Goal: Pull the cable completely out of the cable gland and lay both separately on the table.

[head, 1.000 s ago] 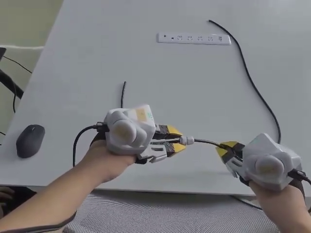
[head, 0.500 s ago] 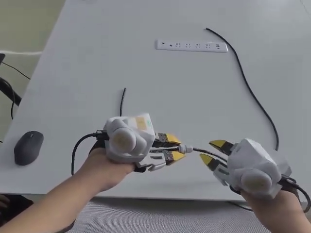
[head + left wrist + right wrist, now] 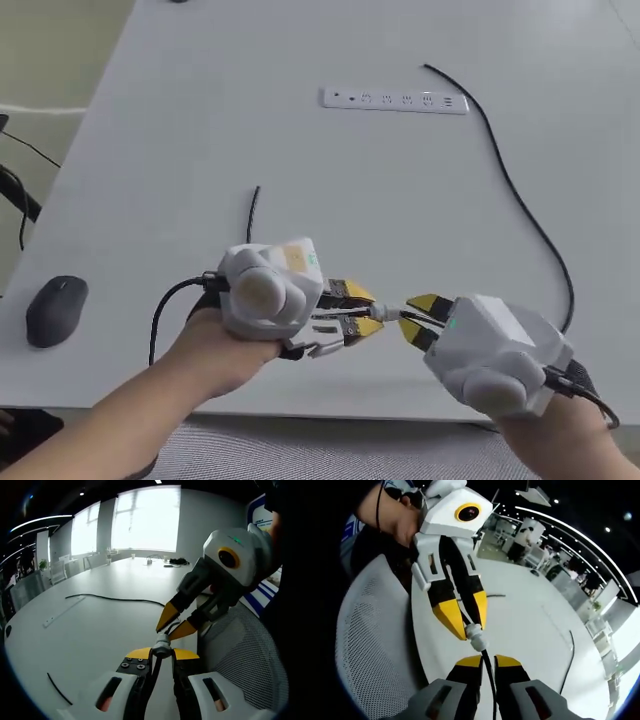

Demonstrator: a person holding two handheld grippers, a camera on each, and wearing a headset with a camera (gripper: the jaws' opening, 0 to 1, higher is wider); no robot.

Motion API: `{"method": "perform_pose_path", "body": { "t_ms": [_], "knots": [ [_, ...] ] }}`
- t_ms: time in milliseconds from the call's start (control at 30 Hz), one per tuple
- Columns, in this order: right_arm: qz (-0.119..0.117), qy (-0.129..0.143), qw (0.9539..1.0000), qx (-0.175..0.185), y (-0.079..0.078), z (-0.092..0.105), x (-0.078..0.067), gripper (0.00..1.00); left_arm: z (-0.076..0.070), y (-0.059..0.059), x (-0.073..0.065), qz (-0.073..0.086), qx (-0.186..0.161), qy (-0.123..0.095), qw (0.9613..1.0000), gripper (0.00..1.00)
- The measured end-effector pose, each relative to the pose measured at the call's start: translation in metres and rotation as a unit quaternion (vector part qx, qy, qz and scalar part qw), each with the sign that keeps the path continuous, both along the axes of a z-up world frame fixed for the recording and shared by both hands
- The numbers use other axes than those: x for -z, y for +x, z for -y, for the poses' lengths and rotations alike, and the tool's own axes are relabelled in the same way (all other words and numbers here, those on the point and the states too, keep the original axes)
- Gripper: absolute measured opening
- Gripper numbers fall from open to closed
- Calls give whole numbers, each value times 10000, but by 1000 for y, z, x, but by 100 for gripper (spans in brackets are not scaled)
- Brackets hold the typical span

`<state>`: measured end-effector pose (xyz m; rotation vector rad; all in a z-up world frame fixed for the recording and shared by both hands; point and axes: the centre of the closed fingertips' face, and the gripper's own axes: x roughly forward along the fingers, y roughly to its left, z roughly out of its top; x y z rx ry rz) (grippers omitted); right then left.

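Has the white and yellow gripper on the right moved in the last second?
Yes: against the white power strip, the right gripper has slid left, toward the left gripper.

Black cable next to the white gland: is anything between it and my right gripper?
Nothing visible stands between them. The right gripper has its open jaws astride the thin black cable, just beside the small white plastic cable gland, which the left gripper clamps. The white table lies below them.

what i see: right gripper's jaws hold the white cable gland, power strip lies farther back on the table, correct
No: the left gripper holds the white cable gland in its jaws, as the left gripper view shows. The power strip lies farther back on the table.
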<state>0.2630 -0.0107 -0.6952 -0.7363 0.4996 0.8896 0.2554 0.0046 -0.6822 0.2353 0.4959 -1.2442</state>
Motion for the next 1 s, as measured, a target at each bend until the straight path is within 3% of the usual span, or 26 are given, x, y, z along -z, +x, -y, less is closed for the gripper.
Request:
{"method": "perform_pose_path", "body": {
  "t_ms": [200, 567, 1000],
  "knots": [
    [43, -69, 9999, -127, -2, -4, 2, 1, -3, 0, 3, -27, -7, 12, 10000, 15],
    [-131, 81, 9999, -42, -3, -6, 5, 0, -6, -3, 4, -39, -34, -39, 10000, 15],
    [-319, 218, 9989, 278, -2, 10, 6, 0, -2, -6, -2, 129, 32, -113, 9998, 15]
  ]
}}
